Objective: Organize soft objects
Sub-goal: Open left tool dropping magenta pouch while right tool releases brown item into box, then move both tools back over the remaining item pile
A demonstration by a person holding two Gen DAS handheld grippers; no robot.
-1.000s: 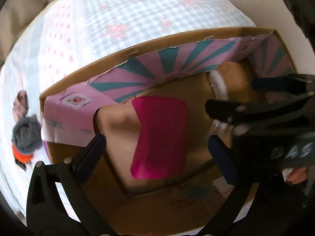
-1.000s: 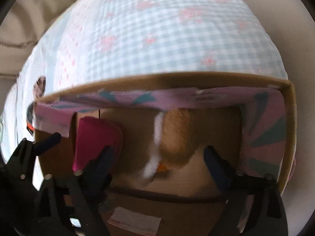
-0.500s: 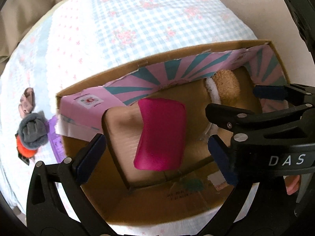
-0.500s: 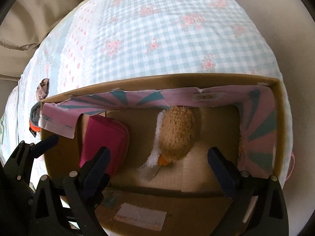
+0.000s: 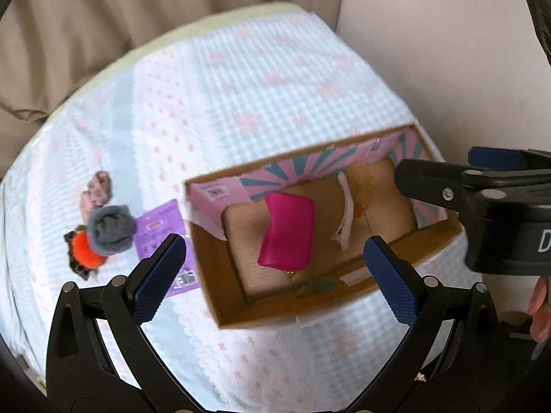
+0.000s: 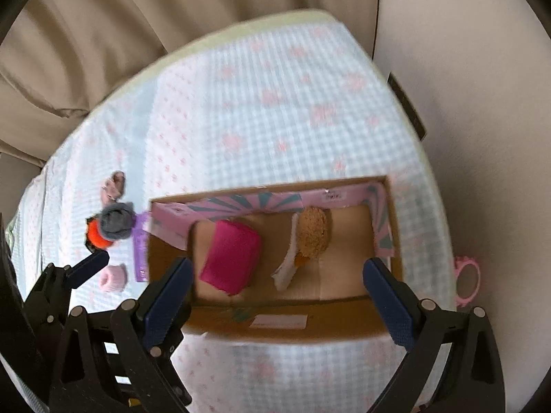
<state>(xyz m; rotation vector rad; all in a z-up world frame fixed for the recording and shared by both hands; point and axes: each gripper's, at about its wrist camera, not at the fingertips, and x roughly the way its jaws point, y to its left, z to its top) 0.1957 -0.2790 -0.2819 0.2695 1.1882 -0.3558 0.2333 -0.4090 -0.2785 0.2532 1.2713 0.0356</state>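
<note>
An open cardboard box (image 5: 224,296) (image 6: 344,323) with a pink and teal lining stands on the bed. In it lie a magenta pouch (image 5: 287,235) (image 6: 230,256) and a brown and white plush toy (image 5: 361,186) (image 6: 311,232). My left gripper (image 5: 275,272) is open and empty, held high above the box's near left part. My right gripper (image 6: 277,292) is open and empty, high above the box's near wall. On the bed left of the box lie a grey sock ball (image 5: 110,229) (image 6: 115,222), an orange soft toy (image 5: 84,251) (image 6: 96,237) and a pink roll (image 6: 112,277).
A purple packet (image 5: 162,237) (image 6: 139,247) lies by the box's left wall. A pinkish cloth item (image 5: 98,187) (image 6: 113,184) lies farther back. A pink ring (image 6: 466,280) hangs at the bed's right edge. Beige curtains (image 6: 103,34) and a wall (image 6: 465,69) bound the bed.
Both grippers have risen and pulled back from inside the box. The box now looks small, and the whole bed and the objects to its left have come into view.
</note>
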